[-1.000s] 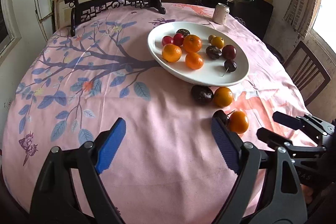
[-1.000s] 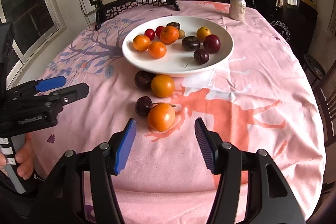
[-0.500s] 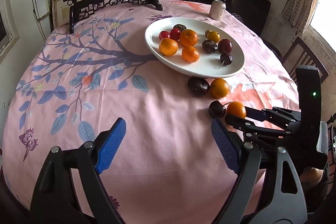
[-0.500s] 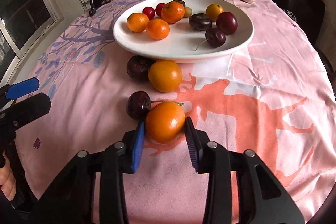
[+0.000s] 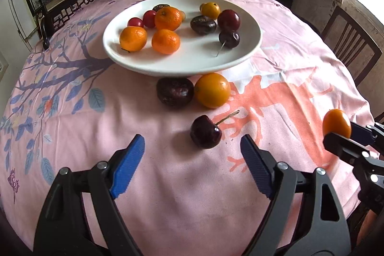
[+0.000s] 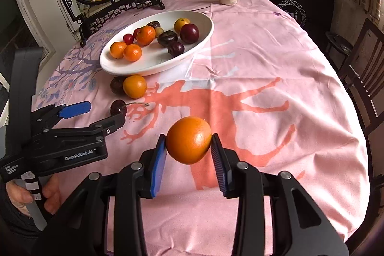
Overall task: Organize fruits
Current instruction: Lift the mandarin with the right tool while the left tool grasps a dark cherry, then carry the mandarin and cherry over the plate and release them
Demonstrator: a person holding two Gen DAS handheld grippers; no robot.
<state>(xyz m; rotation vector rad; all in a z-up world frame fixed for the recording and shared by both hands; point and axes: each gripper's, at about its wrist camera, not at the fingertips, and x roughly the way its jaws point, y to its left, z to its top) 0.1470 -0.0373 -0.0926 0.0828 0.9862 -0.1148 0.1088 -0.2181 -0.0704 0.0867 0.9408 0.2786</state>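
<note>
One orange (image 6: 188,139) clamped in right claw (image 6: 188,143)

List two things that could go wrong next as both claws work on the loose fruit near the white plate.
1. The right claw grips the round orange only at its sides, clear of the tablecloth; it might slip out and roll.
2. The left claw, jaws closing, straddles the cherry without touching it; a skewed close could nudge it into the plum.
</note>
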